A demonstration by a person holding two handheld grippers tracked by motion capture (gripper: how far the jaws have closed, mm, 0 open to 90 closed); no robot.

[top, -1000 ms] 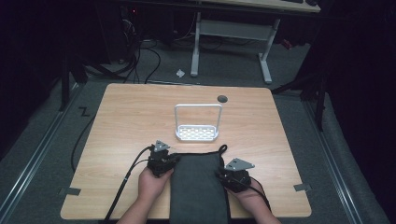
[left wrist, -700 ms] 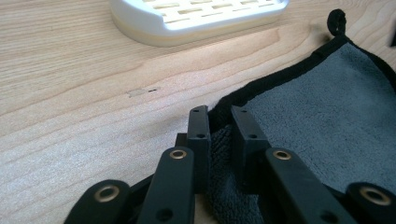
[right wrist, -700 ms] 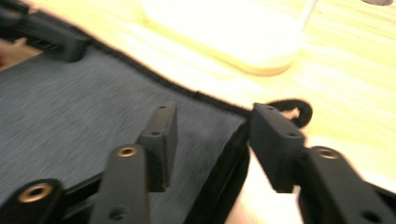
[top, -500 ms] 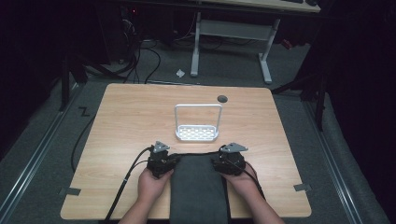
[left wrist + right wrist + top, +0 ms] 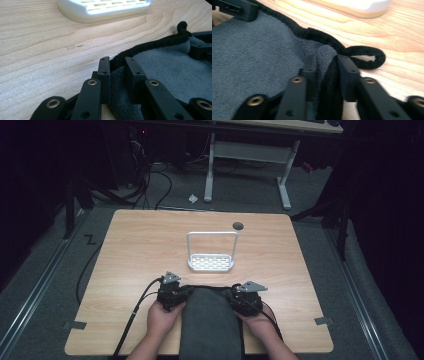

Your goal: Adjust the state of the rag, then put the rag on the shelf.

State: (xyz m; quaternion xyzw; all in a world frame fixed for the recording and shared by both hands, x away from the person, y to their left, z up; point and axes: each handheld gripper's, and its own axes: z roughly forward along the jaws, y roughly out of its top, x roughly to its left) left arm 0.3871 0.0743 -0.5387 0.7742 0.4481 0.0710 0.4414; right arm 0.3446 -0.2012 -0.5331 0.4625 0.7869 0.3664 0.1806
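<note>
The grey towel (image 5: 210, 320) is pinched at its far corners by the left tool (image 5: 117, 65) and the right tool (image 5: 325, 63), whose jaws have just been closing, and should be lifted evenly.

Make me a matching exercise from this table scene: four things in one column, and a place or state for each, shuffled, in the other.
1. grey towel
2. white rack
3. left tongs
4. round hole

A. near the table's far edge
B. clamped on the towel's black-edged corner
C. stands mid-table, beyond the towel
D. lies at the near edge, between both hands

Pairs: 1-D, 2-C, 3-B, 4-A
</note>
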